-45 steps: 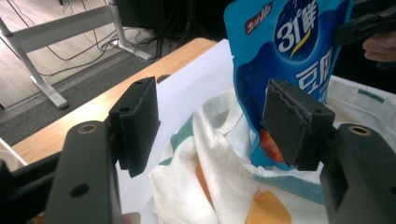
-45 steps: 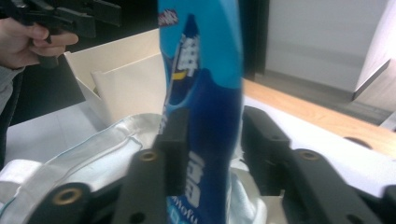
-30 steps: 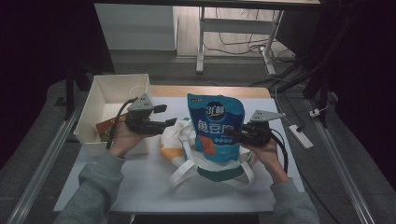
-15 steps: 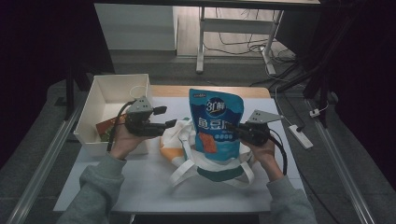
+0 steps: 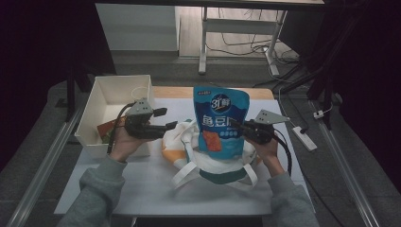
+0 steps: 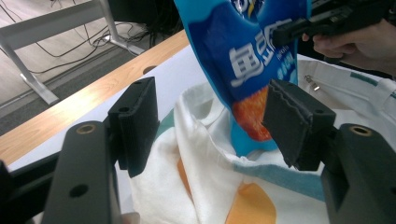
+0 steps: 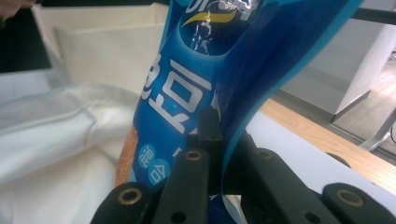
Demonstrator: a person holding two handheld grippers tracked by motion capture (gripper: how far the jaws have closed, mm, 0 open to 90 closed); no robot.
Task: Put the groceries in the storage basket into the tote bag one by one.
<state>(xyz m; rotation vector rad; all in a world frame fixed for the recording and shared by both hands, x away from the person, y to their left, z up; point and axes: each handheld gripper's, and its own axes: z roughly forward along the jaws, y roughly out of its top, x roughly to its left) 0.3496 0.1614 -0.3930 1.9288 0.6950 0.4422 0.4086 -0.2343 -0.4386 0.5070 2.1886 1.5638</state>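
Observation:
A blue snack bag (image 5: 221,118) stands upright with its lower end inside the mouth of a white cloth tote bag (image 5: 182,137) lying on the table. My right gripper (image 5: 234,124) is shut on the snack bag's right edge (image 7: 187,93), the jaws (image 7: 215,126) pinching the foil. My left gripper (image 5: 171,126) is at the tote's left rim, open. In the left gripper view its jaws (image 6: 215,121) stand wide apart around the tote's rim (image 6: 196,154), with the snack bag (image 6: 243,51) just beyond. The tote's white cloth (image 7: 56,140) lies left of the snack bag in the right gripper view.
A white open box (image 5: 106,97) stands at the table's left, with something green and orange inside. A white power strip (image 5: 305,138) lies off the table's right edge. The tote's straps (image 5: 189,172) trail toward the person on the white mat.
The snack bag has risen a little in my right gripper and stands straighter. My left gripper has stayed at the tote's rim.

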